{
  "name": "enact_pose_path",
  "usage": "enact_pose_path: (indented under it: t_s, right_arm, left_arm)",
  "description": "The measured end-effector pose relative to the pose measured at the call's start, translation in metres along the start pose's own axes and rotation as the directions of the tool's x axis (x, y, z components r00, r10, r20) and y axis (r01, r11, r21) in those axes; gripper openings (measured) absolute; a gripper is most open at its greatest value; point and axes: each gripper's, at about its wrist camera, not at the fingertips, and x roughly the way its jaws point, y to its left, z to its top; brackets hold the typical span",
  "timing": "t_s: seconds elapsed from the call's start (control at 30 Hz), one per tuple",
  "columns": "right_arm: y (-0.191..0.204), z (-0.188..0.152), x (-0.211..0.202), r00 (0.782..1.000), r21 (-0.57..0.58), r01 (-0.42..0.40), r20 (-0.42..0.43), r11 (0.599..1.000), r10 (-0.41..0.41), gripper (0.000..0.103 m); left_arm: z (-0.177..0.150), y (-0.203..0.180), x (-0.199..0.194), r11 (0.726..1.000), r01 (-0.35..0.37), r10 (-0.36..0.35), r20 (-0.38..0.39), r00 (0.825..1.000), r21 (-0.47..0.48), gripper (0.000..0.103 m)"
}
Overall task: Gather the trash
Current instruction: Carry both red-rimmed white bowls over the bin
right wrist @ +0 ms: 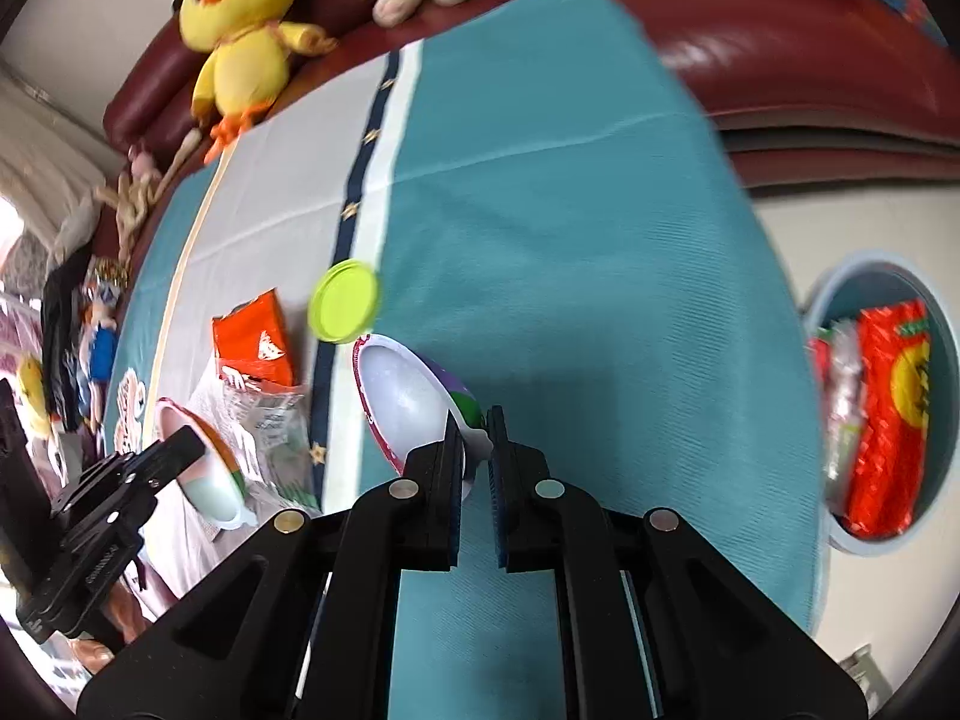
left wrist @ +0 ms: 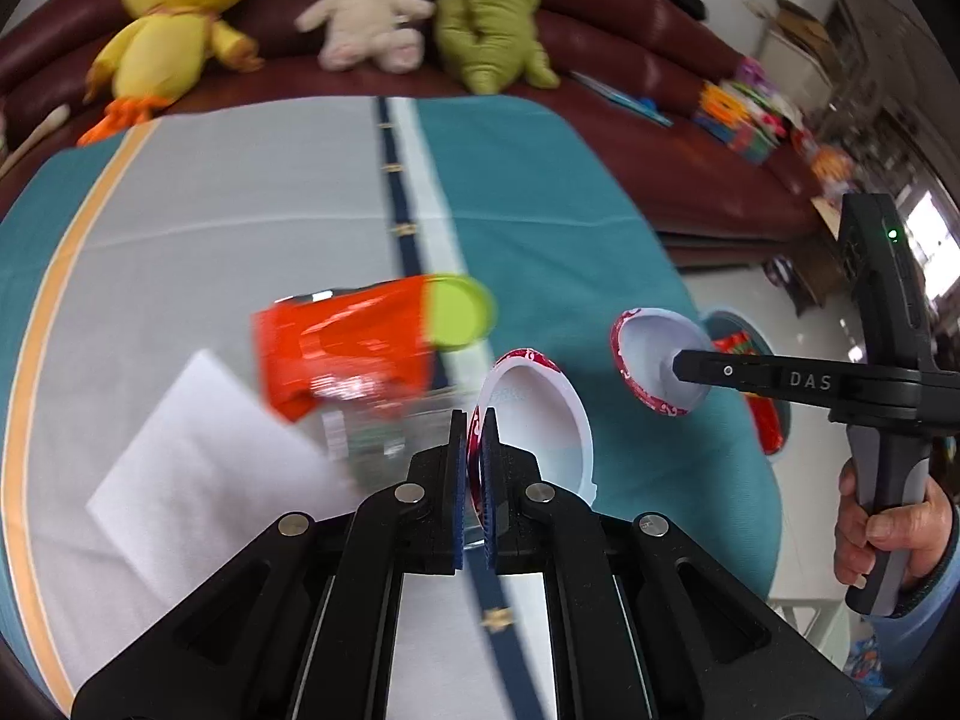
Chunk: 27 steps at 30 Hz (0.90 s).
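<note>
the left hand-held gripper [left wrist: 474, 438] is clenched on the rim of a white cup [left wrist: 540, 420], pinching only the thin red-edged lip. the right hand-held gripper [right wrist: 477, 438] is likewise clamped on the rim of a second cup [right wrist: 402, 396], which hangs tilted off its pads above the teal cloth of the counter [right wrist: 570, 210]. both grips look thin, so either cup could twist or slip out if a hand swings sharply.

just beyond lie the things not yet collected: a clear wrapper [right wrist: 270, 420], an orange packet [left wrist: 348, 348], a green lid [left wrist: 459, 312] and a white sheet of paper [left wrist: 216, 456], close together near the dark stripe.

off the counter's right edge, lower down, sits a round bin [right wrist: 864, 264] already holding red and clear wrappers. the risk i see is a drop short of it, the cup landing on the floor or striking the rim. the two cups carried close could also knock together.

behind, soft toys sit on the red sofa [left wrist: 600, 0].
</note>
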Motion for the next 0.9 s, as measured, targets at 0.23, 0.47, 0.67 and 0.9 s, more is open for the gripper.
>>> enact_pose_path:
  t_s: [0.23, 0.47, 0.67, 0.9]
  right_arm:
    - [-0.069, -0.015, -0.05, 0.997, 0.11, -0.004, 0.076, 0.994, -0.004, 0.008]
    - [-0.137, -0.028, -0.088, 0.99, 0.201, 0.02, 0.131, 0.979, -0.047, 0.008]
    - [-0.204, -0.04, -0.114, 0.982, 0.306, 0.007, 0.178, 0.952, -0.065, 0.008]
    - [-0.273, -0.056, -0.123, 0.979, 0.406, 0.0, 0.185, 0.914, -0.082, 0.008]
  left_arm:
    - [0.011, -0.066, 0.024, 0.994, 0.036, -0.034, -0.024, 0.999, 0.105, 0.005]
    - [0.021, -0.131, 0.054, 0.978, 0.071, -0.057, -0.075, 0.996, 0.198, 0.005]
    - [0.032, -0.19, 0.08, 0.957, 0.086, -0.057, -0.11, 0.992, 0.278, 0.005]
    - [0.036, -0.243, 0.112, 0.936, 0.109, -0.058, -0.161, 0.985, 0.334, 0.005]
